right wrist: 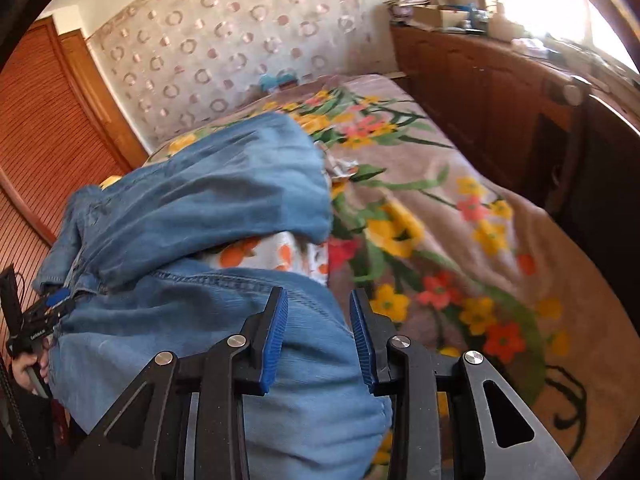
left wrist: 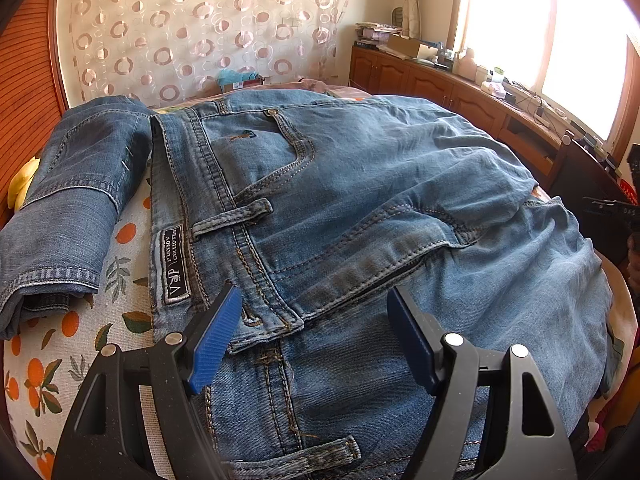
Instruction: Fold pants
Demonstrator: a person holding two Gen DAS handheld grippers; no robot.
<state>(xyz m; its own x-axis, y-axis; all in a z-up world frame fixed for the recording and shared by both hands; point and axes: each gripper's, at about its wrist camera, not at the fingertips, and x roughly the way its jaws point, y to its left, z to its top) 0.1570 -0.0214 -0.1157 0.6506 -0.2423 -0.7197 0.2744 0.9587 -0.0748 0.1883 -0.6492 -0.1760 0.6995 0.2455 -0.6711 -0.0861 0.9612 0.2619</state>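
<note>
Bedroom bed [right wrist: 460, 200] holds the jeans [left wrist: 360, 184], legs already doubled over toward the waistband; another fold seems left. Left gripper [left wrist: 316, 332] and right gripper [right wrist: 320, 336] hover open-fingered, gripping nothing.

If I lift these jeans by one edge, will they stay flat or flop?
Probably flop: the jeans already lie in soft wrinkles and drape over the bed. The waistband has thick stitched seams, so it may sag less. The doubled denim looks fairly heavy, and both the left tongs and right tongs are open.
</note>
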